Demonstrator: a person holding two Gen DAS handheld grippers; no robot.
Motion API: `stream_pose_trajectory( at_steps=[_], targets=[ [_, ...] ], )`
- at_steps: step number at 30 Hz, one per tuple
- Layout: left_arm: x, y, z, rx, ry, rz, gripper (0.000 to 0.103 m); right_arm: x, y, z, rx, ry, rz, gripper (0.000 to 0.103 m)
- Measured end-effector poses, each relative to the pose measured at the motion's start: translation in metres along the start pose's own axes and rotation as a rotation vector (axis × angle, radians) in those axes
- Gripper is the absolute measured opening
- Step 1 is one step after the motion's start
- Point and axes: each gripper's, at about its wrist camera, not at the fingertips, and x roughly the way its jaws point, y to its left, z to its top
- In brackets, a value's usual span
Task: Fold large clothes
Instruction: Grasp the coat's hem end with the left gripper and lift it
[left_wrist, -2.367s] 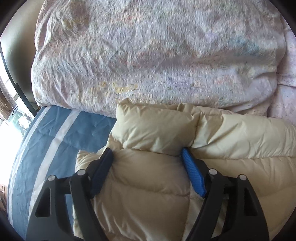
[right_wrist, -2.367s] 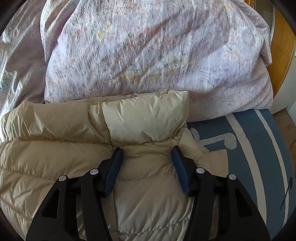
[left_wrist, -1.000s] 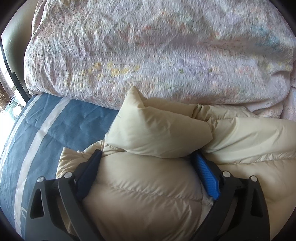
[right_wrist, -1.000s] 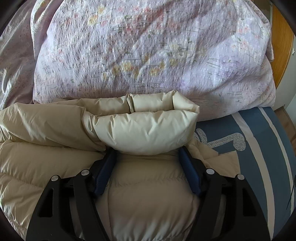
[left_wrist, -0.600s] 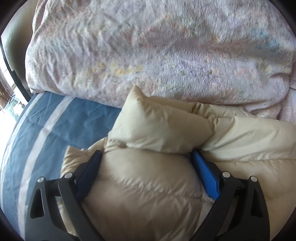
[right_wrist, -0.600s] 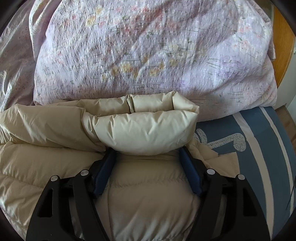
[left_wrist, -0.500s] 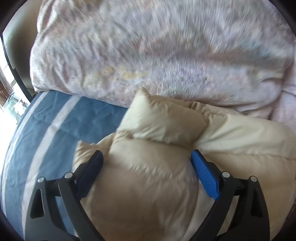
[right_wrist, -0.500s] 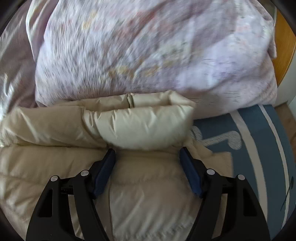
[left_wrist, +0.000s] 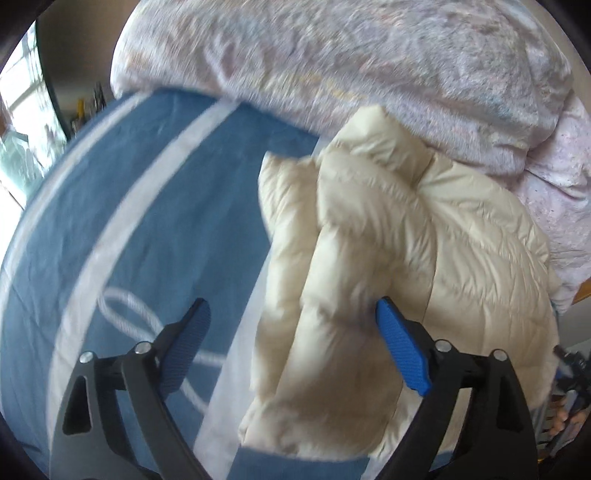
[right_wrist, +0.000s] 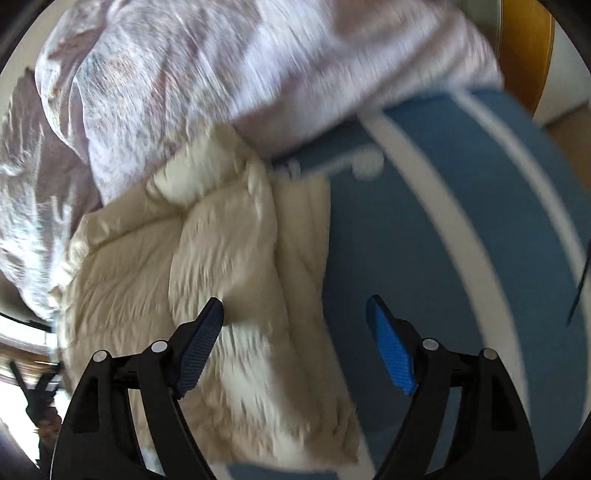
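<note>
Care now means lifting both grippers, the left gripper (left_wrist: 291, 341) with jaws spread but narrowing and the right gripper (right_wrist: 295, 339) with jaws widening, clear of the folded jacket (left_wrist: 388, 240) without snagging it.

Motion blur over cream puffer jacket (right_wrist: 229, 258) and floral duvet (right_wrist: 258, 74), jacket's lower edge hidden behind tool arms

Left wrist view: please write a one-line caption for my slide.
Left gripper, jaws closing on nothing, above a folded cream puffer jacket on a blue striped bedsheet.
</note>
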Motion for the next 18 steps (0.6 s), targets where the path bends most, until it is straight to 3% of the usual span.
stream_pose_trajectory(
  at_steps=[4, 9, 11, 12, 14, 16, 18],
  targets=[
    [0.002, 0.012, -0.015, -0.08, 0.038, -0.082, 0.082, 0.01, -0.01, -0.008, 0.04, 0.042, 0.064, 0.081],
    [0.003, 0.015, -0.024, -0.108, 0.028, -0.125, 0.075, 0.011, -0.016, -0.037, 0.094, 0.052, 0.116, 0.079],
    [-0.003, 0.009, -0.035, -0.114, 0.032, -0.16, 0.067, 0.011, -0.017, -0.046, 0.126, 0.067, 0.165, 0.058],
    [-0.005, 0.005, -0.036, -0.115, 0.035, -0.175, 0.062, 0.012, -0.02, -0.05, 0.164, 0.064, 0.196, 0.054],
    [-0.007, 0.001, -0.043, -0.113, 0.024, -0.183, 0.052, 0.011, -0.023, -0.055, 0.201, 0.055, 0.236, 0.032],
    [-0.012, -0.001, -0.043, -0.121, 0.014, -0.211, 0.03, 0.005, -0.023, -0.06, 0.25, 0.031, 0.272, 0.021],
    [-0.02, -0.004, -0.039, -0.122, -0.005, -0.246, 0.019, -0.005, -0.019, -0.064, 0.261, 0.008, 0.264, 0.016]
  ],
)
